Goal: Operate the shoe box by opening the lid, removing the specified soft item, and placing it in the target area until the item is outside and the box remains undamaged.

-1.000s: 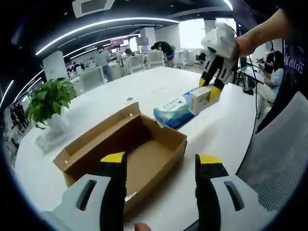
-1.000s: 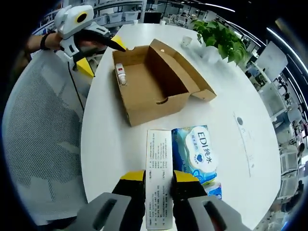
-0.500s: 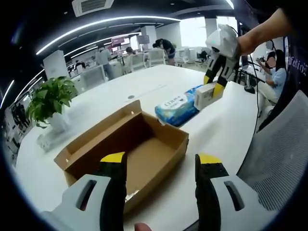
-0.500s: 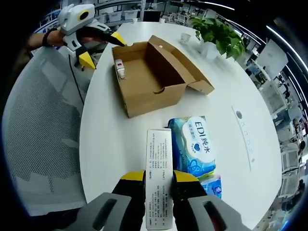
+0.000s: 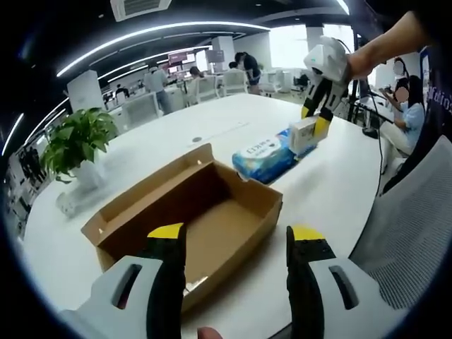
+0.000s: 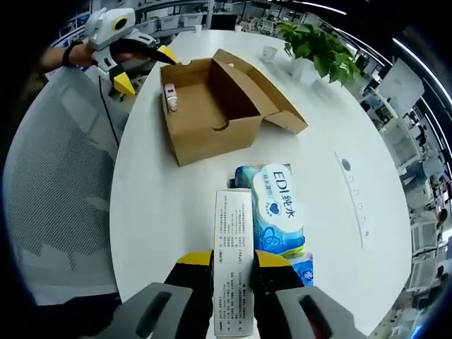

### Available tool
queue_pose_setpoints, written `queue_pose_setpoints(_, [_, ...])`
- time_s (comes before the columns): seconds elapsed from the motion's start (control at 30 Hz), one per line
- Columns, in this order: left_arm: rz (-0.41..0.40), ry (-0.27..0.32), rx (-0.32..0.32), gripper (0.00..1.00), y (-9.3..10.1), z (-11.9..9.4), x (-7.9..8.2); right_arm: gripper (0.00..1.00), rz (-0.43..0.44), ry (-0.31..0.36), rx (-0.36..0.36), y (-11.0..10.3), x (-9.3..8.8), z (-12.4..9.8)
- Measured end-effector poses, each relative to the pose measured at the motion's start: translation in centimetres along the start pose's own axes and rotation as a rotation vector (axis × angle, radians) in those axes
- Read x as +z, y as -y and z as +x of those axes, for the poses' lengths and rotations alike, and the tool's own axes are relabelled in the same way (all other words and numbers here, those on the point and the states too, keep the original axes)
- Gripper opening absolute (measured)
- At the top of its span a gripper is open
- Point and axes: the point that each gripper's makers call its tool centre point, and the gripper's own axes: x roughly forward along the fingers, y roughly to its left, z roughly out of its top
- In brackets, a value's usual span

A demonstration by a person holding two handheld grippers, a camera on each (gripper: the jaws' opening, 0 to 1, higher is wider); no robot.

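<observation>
Right gripper (image 6: 234, 261) clamps a white carton (image 6: 234, 240), its lower end hidden; left gripper (image 5: 236, 236) gapes before the shoe box (image 5: 191, 212).

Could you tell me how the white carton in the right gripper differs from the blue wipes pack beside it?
The white carton is a stiff, narrow box covered in small print; the blue wipes pack is a soft, wider pouch with large lettering. The carton is clamped in the right gripper, while the pack lies free on the white table. Both sit outside the open shoe box, side by side.
</observation>
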Motion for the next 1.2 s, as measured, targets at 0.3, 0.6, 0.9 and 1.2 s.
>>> queue_pose_setpoints(0.3, [-0.031,-0.005,0.024,0.57,-0.9,0.0,-0.3,0.16,-0.006,0.0,-0.014,2.6,-0.3,-0.6])
queue_pose_setpoints(0.6, [-0.052,-0.029,0.038,0.58,-1.4,0.1,-1.0,0.16,-0.021,-0.005,-0.028,5.6,-0.6,-0.9])
queue_pose_setpoints(0.9, [-0.071,-0.035,0.044,0.59,-1.7,0.1,-1.3,0.16,-0.051,-0.029,-0.032,8.5,-1.0,-0.6])
queue_pose_setpoints(1.2, [-0.078,-0.047,0.059,0.59,-2.1,0.0,-1.7,0.16,-0.052,-0.045,-0.044,11.8,-1.9,-0.3])
